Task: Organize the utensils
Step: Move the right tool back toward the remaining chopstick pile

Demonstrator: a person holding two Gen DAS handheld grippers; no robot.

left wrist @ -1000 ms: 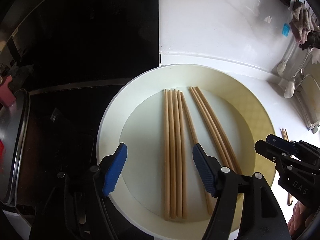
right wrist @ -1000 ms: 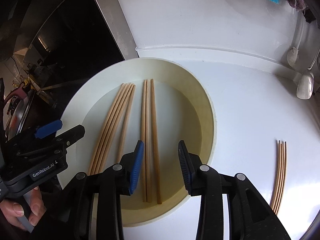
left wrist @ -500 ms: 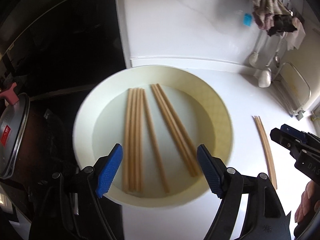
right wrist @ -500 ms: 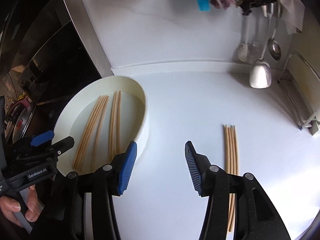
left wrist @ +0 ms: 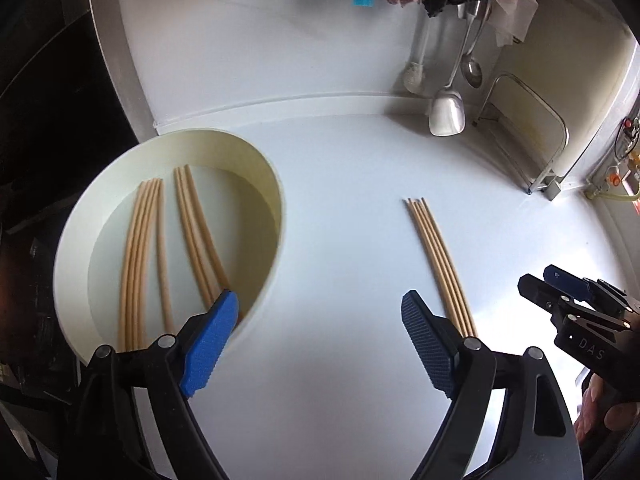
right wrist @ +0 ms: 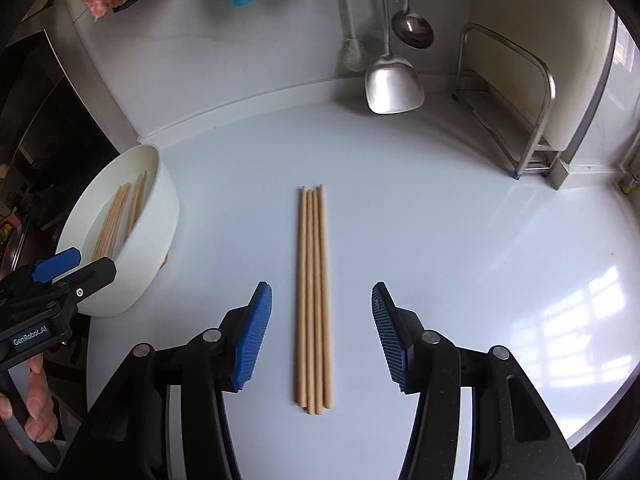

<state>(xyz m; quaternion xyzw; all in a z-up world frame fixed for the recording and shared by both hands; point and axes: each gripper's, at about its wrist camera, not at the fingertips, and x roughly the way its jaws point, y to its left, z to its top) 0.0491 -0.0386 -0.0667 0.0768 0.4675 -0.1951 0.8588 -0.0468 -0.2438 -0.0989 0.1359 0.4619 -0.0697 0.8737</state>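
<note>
A round cream basin sits at the left of the white counter and holds several wooden chopsticks in two bunches. A neat bundle of several chopsticks lies flat on the counter to its right. My right gripper is open and empty, its jaws on either side of the bundle's near half, above it. My left gripper is open and empty, over bare counter between the basin and the bundle. Each gripper shows at the edge of the other's view.
A steel spatula, a ladle and a brush hang on the back wall under cloths. A metal rack stands at the back right. A dark stove area lies left of the basin. The counter edge curves at the right.
Both grippers have swung right, away from over the basin. The right gripper now straddles the counter bundle and has opened wider. The left gripper now faces bare counter.
</note>
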